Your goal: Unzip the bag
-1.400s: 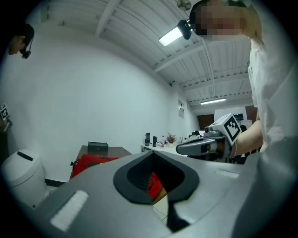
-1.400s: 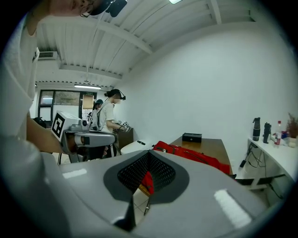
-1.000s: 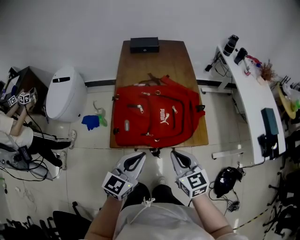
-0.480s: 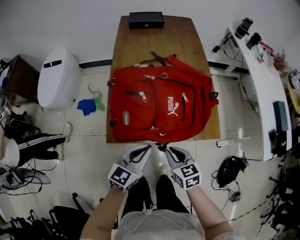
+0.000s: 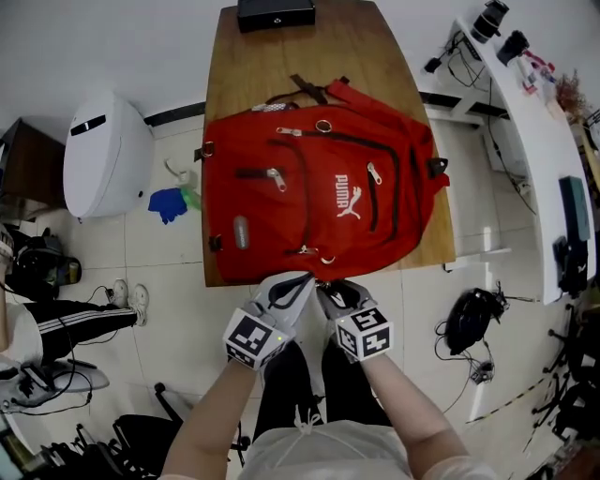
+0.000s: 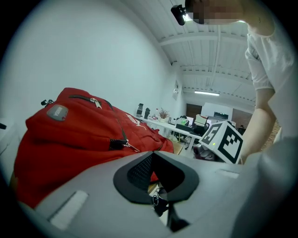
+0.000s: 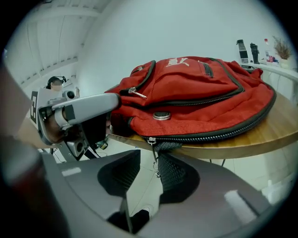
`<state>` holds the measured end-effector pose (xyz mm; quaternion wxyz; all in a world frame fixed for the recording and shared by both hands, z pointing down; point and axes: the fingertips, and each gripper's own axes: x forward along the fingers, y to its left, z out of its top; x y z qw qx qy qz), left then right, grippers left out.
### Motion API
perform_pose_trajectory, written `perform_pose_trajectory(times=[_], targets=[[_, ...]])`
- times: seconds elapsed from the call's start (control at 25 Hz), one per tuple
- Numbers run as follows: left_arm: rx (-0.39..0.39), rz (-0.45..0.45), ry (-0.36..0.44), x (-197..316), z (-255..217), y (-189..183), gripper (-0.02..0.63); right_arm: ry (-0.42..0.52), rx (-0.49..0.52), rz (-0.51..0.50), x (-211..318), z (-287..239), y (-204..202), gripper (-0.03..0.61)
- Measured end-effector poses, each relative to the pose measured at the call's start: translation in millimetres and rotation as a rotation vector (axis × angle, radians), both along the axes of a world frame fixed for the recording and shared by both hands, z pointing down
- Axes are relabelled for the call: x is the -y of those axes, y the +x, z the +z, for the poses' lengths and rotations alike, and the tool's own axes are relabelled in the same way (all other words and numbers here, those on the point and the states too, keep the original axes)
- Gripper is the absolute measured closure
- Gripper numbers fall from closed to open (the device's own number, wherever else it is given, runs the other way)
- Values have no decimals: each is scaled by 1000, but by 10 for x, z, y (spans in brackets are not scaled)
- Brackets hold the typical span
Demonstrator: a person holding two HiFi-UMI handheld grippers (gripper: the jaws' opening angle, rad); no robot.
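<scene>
A red backpack point(image 5: 319, 202) lies flat on the wooden table point(image 5: 309, 52), its bottom edge hanging over the near side. Both grippers are at that edge, side by side. In the right gripper view the bag's main zipper point(image 7: 219, 132) runs along the seam, and its slider point(image 7: 149, 139) hangs a thin metal pull point(image 7: 155, 163). My right gripper point(image 7: 149, 157) point(image 5: 324, 285) has its jaws opening; the pull dangles between them, close to the right pad, and is not pinched. My left gripper point(image 6: 152, 154) point(image 5: 306, 278) is shut, tips together, with nothing seen in them.
A black box point(image 5: 275, 13) sits at the table's far end. On the floor to the left are a white rounded unit point(image 5: 103, 155) and a blue cloth point(image 5: 169, 204). A white desk point(image 5: 525, 103) with gear stands on the right, a black object point(image 5: 473, 319) below it.
Both grippers have moved forward from in front of the table to the bag's near edge. The head view has shifted toward the table, so the bag looks larger.
</scene>
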<state>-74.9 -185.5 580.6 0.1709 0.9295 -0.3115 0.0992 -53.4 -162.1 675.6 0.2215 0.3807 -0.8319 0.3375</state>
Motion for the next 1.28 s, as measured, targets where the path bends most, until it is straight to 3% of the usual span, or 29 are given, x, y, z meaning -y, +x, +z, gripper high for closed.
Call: perform_pose_trajectory(times=[0.36,0.68,0.92,1.28], targets=[[45,-5,-71,77,282,97,607,32,-21,-1,41,-12,21,565],[59,-44,-153,51,396,75,607,19,-132,-109,-24,-66,178,569],[155,-58,-145,77,467,101,607,19,-201,-183,-47,-80,332,569],[168,-72,-166,86,500,110,607,19,-273,-203,-33,-143,709,569]])
